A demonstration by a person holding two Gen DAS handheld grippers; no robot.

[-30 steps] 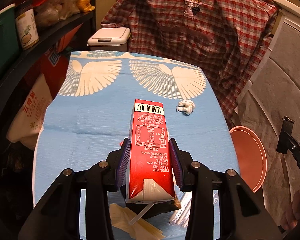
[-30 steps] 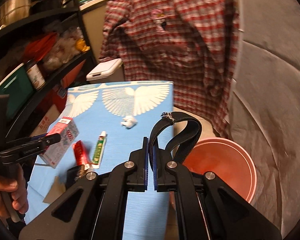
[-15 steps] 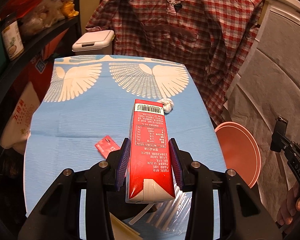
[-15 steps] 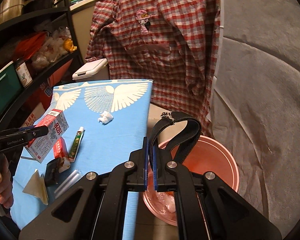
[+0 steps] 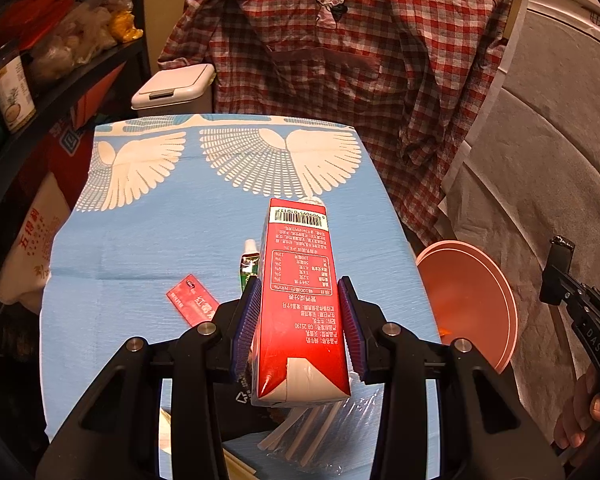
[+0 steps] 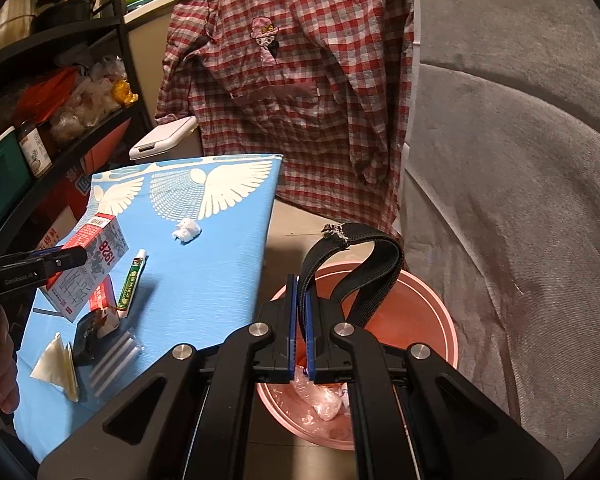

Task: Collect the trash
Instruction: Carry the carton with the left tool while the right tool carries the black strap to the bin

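Carrying trash toward the bin is the step in hand, judged from how things lie: at the left of the scene the left gripper (image 5: 298, 328) pinches a red milk carton (image 5: 300, 300) between its purple pads, the carton lifted clear of the blue cloth (image 5: 160, 240) that covers the table. Under and around it more litter waits on the cloth: a red sachet (image 5: 192, 305), a small green tube (image 6: 131, 282), a crumpled white tissue (image 6: 186, 231), a clear pack of straws (image 6: 114, 358), a dark wrapper (image 6: 90, 326) and a folded paper scrap (image 6: 56, 366). Further right, past the table's edge and lower down, stands the pink bin (image 6: 440, 320) with some clear plastic already at its bottom. Above it hangs the right gripper (image 6: 301, 328), its jaws pressed together on a black strap (image 6: 360, 264) whose loop arches over the bin's mouth. The next move for the right side seems simple: spread the jaws so the strap drops in, taking care that the loop does not catch on the rim. The left gripper must then travel rightward over the table's edge until the carton is above the bin's opening, and only then let go; the carton is long, so releasing too soon could tip it against the rim and onto the floor
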